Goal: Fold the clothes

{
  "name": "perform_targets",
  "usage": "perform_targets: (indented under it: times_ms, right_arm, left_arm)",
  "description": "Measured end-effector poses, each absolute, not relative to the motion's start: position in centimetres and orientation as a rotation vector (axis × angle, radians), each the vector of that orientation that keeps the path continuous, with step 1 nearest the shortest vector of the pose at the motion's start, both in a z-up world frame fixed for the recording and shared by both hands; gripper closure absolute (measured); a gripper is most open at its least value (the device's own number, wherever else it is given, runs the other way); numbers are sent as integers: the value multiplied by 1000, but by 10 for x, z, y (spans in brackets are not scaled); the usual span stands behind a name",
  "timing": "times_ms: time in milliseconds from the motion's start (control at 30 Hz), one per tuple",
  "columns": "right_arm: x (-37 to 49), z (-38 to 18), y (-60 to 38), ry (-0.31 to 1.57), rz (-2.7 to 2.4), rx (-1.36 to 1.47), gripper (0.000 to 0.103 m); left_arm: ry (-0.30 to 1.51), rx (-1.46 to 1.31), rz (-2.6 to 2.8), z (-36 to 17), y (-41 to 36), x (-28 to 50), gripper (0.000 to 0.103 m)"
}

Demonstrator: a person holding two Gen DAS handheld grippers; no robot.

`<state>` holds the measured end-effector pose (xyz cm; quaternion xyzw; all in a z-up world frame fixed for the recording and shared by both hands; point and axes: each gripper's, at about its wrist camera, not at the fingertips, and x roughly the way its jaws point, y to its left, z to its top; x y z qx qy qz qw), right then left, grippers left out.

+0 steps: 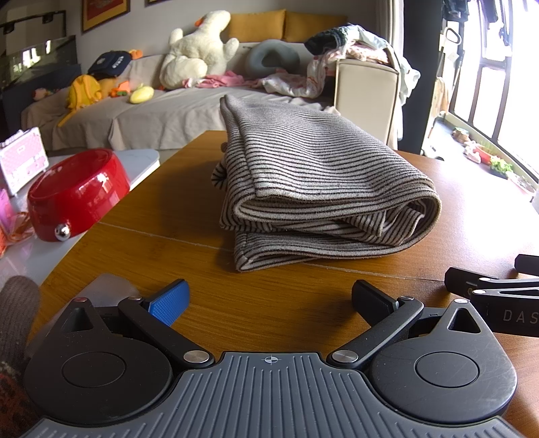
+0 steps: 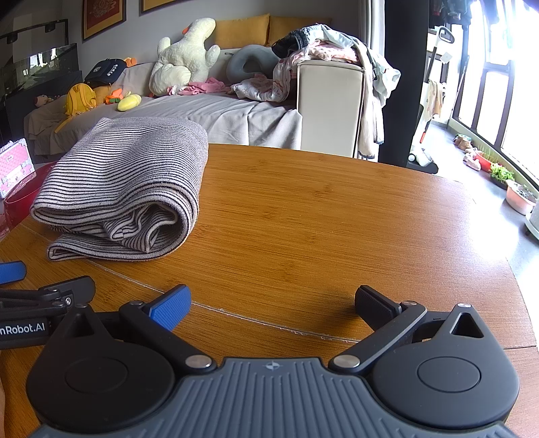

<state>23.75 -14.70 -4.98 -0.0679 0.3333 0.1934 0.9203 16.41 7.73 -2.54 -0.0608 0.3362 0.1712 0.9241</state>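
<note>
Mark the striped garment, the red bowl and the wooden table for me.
striped garment (image 1: 303, 161), left wrist view, top folded layer.
red bowl (image 1: 81, 195), left wrist view, outer side wall.
wooden table (image 2: 320, 219), right wrist view, bare top surface.

One striped garment (image 1: 313, 188), folded, on my one wooden table (image 2: 320, 219). Two grippers of mine: left (image 1: 269, 300) and right (image 2: 273, 303), each with two fingers, one blue pad and one black. One red bowl (image 1: 75, 195), near left. One pink case (image 1: 22, 160), left. On the far couch: one white plush duck (image 1: 197, 50), one grey neck pillow (image 1: 271, 59), one yellow backpack (image 1: 82, 91), two mustard cushions (image 1: 257, 25).
</note>
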Motion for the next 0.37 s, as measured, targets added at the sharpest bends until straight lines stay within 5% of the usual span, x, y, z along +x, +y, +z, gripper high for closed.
perform_targets:
  times_ms: [367]
  right_arm:
    - [237,-50,-147,685,397,-139,0]
  left_arm:
    - [690,-127,356,-25,77,165,0]
